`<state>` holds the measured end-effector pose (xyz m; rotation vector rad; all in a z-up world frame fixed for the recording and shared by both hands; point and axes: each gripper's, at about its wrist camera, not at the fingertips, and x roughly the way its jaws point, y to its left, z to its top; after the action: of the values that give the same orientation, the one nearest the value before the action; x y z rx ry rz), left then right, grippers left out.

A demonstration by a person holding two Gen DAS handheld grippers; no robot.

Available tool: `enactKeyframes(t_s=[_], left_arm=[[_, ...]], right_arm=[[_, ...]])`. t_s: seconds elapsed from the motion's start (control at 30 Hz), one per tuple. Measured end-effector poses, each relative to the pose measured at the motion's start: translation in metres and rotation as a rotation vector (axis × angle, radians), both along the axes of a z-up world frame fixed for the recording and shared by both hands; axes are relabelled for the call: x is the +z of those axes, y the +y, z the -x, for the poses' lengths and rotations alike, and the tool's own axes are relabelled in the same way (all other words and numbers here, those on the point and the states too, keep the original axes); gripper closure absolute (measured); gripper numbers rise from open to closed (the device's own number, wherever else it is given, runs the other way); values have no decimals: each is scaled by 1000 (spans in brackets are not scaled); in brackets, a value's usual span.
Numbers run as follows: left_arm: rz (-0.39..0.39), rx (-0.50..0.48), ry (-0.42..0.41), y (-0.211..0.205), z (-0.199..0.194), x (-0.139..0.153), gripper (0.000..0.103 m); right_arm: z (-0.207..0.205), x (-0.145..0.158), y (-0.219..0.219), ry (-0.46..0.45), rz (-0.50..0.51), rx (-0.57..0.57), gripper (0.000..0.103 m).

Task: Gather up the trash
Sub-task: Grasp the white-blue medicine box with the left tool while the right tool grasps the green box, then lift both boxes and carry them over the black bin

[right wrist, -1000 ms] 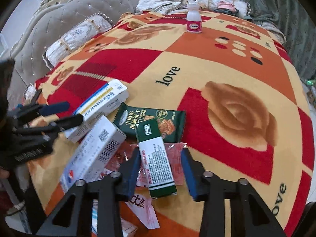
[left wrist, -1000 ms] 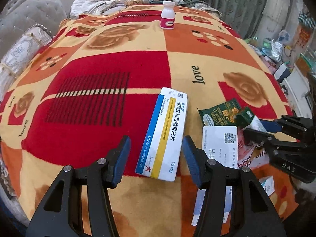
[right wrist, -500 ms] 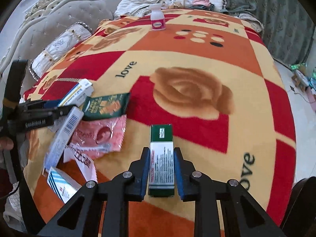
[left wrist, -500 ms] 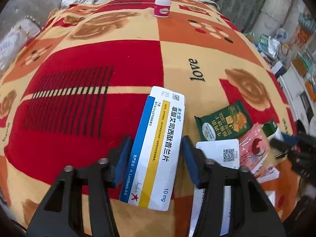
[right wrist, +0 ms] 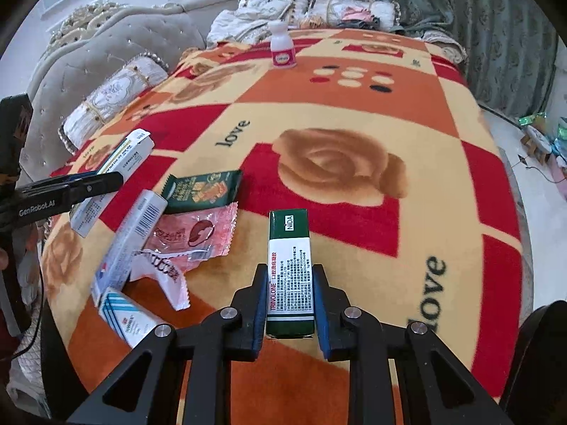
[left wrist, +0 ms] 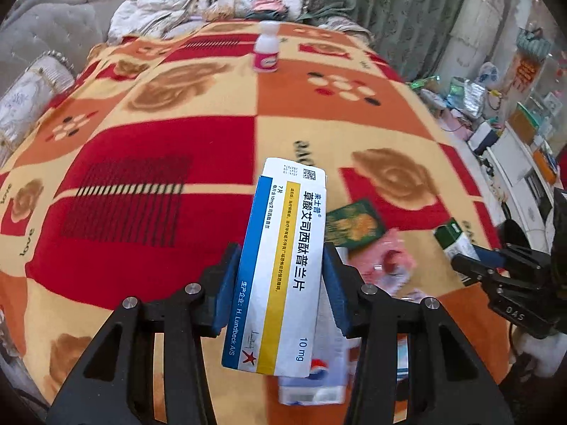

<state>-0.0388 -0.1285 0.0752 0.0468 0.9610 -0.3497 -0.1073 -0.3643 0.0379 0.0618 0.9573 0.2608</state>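
My left gripper point(left wrist: 281, 283) is shut on a white medicine box with blue and yellow stripes point(left wrist: 283, 258) and holds it above the blanket; it also shows in the right wrist view point(right wrist: 117, 173). My right gripper point(right wrist: 290, 297) is shut on a green and white Trinolone box point(right wrist: 288, 269), lifted off the blanket. On the blanket lie a dark green snack wrapper point(right wrist: 202, 191), a pink wrapper point(right wrist: 191, 233), a long white box point(right wrist: 131, 241), a torn white wrapper point(right wrist: 166, 276) and a small blue-striped box point(right wrist: 127, 318).
A white bottle with a pink label point(right wrist: 282, 49) stands at the far end of the patterned blanket point(right wrist: 354, 113). A grey tufted headboard point(right wrist: 99, 56) and pillows point(right wrist: 113, 95) lie left and behind. Green curtains point(right wrist: 478, 17) hang at the back. Clutter sits on the floor at right point(left wrist: 496, 113).
My left gripper closed on the striped medicine box and lifted it. My right gripper stayed shut on the green box and carried it up and right, away from the pile.
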Motion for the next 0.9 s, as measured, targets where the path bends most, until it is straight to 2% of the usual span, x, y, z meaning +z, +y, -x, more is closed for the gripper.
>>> enactKeyframes(t_s=[0.43,0.9], left_arm=[[7,-134,-32,-86,41,15,59],[-6,-256,-51,-166,66,19,59]], right_arm=[[46,25,-43,-59,-3,-74,81],[81,28,-103,-67,-7,-187,81]])
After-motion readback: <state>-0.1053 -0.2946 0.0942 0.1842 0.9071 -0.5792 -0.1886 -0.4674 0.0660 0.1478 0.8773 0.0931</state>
